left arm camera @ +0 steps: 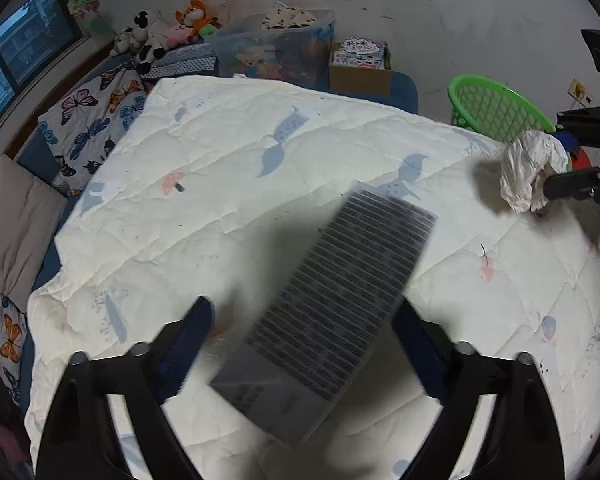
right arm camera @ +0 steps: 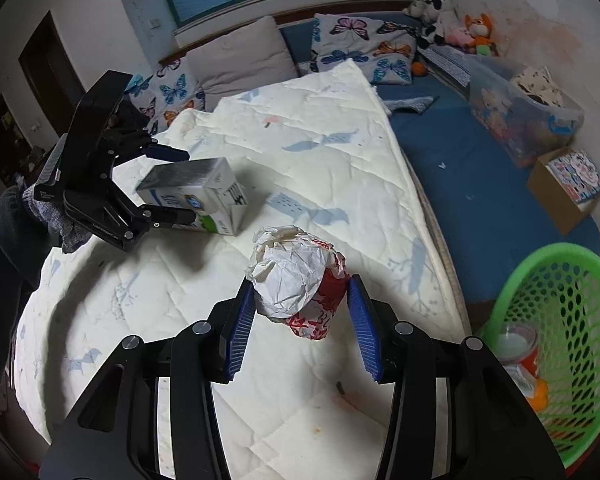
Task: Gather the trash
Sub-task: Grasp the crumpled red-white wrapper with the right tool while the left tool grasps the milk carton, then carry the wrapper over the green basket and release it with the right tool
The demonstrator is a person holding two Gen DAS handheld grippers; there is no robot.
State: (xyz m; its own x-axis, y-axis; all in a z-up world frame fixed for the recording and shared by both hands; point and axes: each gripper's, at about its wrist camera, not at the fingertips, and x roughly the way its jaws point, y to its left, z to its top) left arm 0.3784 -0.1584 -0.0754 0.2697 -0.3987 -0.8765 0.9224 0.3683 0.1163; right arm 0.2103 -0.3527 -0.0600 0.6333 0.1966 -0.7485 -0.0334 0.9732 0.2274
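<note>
Lying between the open left gripper [left arm camera: 304, 344] fingers, carton [left arm camera: 332, 304].

The left wrist camera looked steeply down along its fingers at the white quilt [left arm camera: 220, 184], close over a carton [left arm camera: 332, 312]; the right wrist camera looked down from the near side, a green basket [right arm camera: 560, 320] at right; both views shared quilt, carton [right arm camera: 204, 196] and basket [left arm camera: 496, 108].

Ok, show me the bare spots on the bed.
Free: the quilt between the carton and the butterfly pillows, and the blue sheet beside the toy bin. Crowded: the near corner, with carton, crumpled wrapper and both grippers.
</note>
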